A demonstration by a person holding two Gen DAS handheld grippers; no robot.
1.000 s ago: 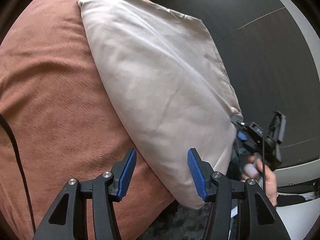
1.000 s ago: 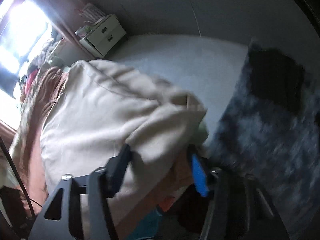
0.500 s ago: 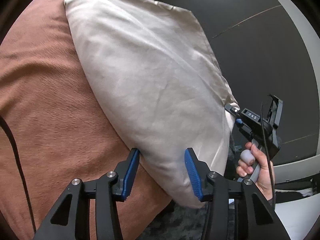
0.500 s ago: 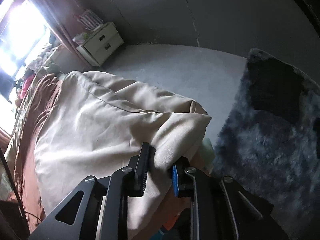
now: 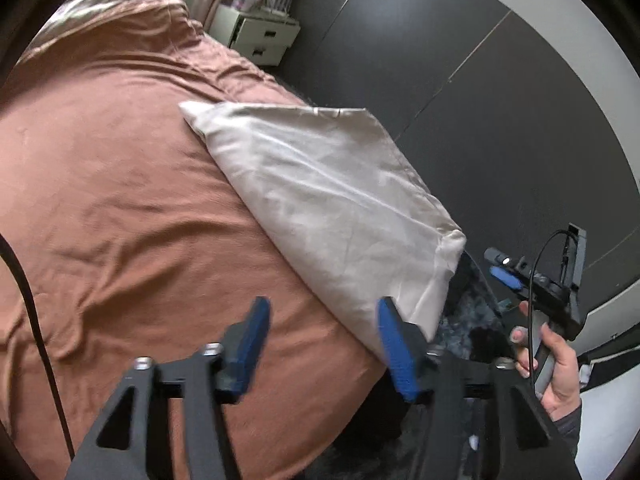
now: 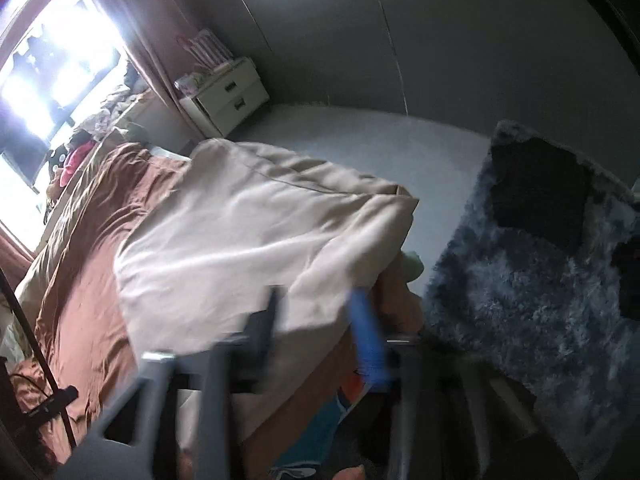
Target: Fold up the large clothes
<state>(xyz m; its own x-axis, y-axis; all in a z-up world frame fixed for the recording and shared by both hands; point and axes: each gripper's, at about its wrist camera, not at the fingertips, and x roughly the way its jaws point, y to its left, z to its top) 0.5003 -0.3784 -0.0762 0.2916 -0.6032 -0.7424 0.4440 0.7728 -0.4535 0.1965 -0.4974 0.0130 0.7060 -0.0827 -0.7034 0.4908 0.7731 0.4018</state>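
A folded beige cloth [image 5: 332, 196] lies on the brown bedspread [image 5: 120, 200] along the bed's right edge, its near corner hanging over the side. It also shows in the right wrist view [image 6: 256, 248]. My left gripper [image 5: 322, 340] is open and empty, hovering just short of the cloth's near edge. My right gripper [image 6: 316, 320] is open with motion blur, its jaws just off the cloth's near edge. In the left wrist view the right gripper [image 5: 508, 270] sits in a hand beside the bed, to the right of the cloth's corner.
A white nightstand [image 5: 256, 36] stands at the head of the bed, also in the right wrist view [image 6: 224, 96]. A shaggy blue-grey rug [image 6: 540, 280] lies on the floor with dark items on it. Dark wardrobe doors [image 5: 480, 100] run along the right. A black cable [image 5: 24, 280] crosses the bedspread at left.
My right gripper has opened and let go of the cloth's corner. Both grippers have pulled back from the cloth, which now lies folded on the bed.
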